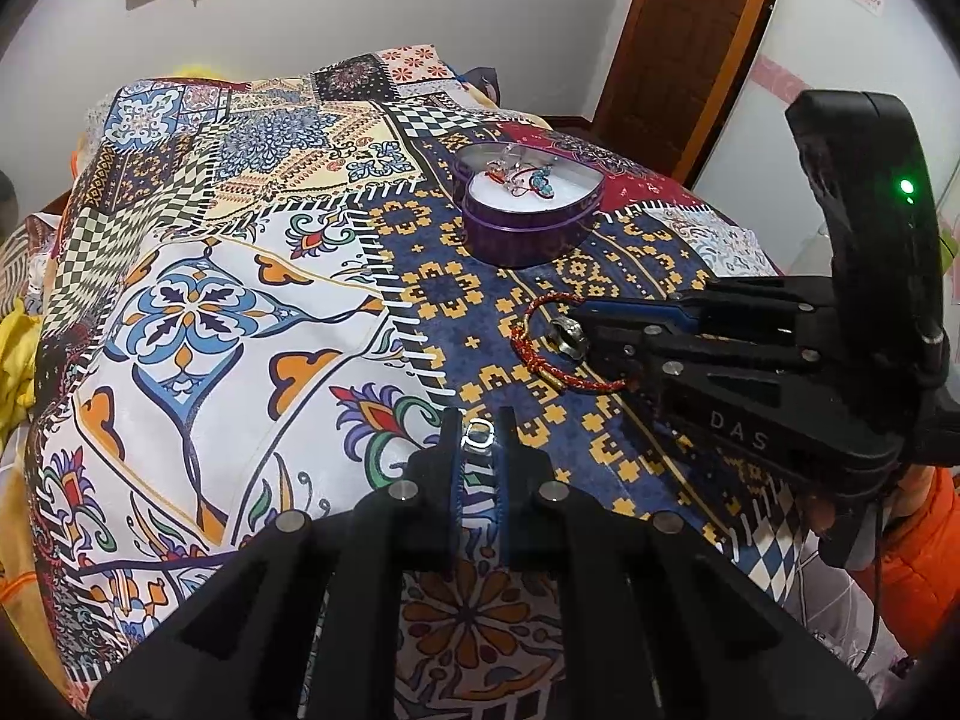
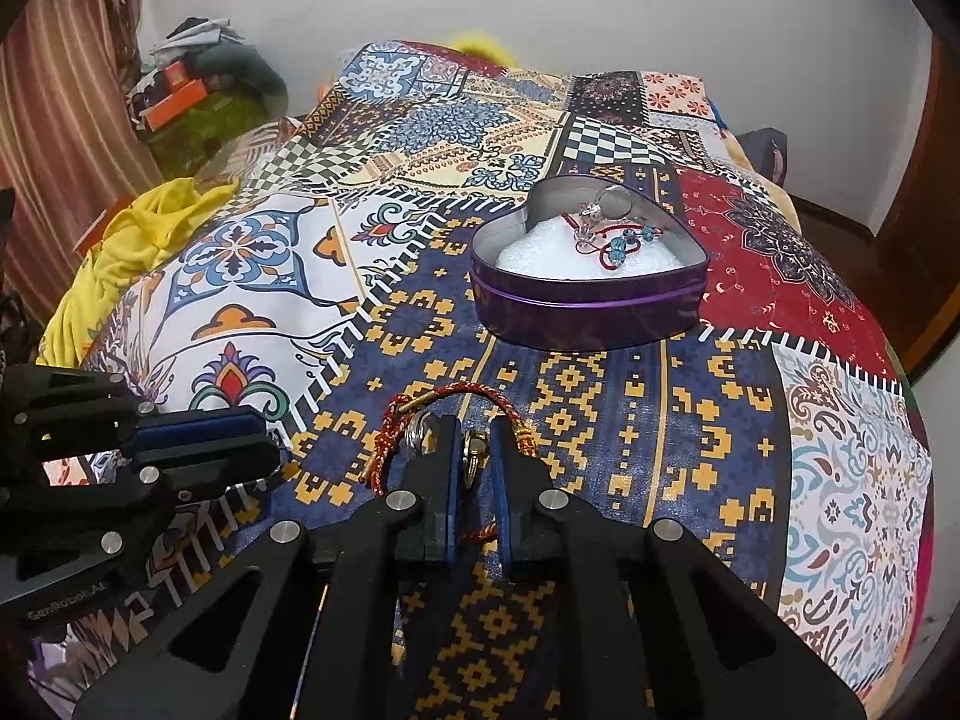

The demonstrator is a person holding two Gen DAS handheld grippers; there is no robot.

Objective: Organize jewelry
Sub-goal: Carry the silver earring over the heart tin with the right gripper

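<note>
A purple heart-shaped tin [image 1: 528, 222] [image 2: 591, 300] stands on the patterned bedspread, with white padding and several pieces of jewelry [image 2: 612, 228] inside. A red and gold cord bracelet [image 1: 543, 354] [image 2: 456, 396] lies in front of it with a metal ring [image 1: 567, 336] [image 2: 420, 429]. My right gripper [image 2: 474, 441] [image 1: 579, 330] is closed on a gold ring [image 2: 473, 450] inside the bracelet loop. My left gripper [image 1: 478, 432] [image 2: 264, 444] is closed on a small silver ring [image 1: 478, 435] just above the cloth.
The patchwork bedspread [image 2: 840, 480] covers the whole bed. A yellow cloth [image 2: 138, 240] lies at the left edge. Clutter and orange boxes [image 2: 180, 96] sit by the curtain. A wooden door [image 1: 684, 42] stands behind at the right.
</note>
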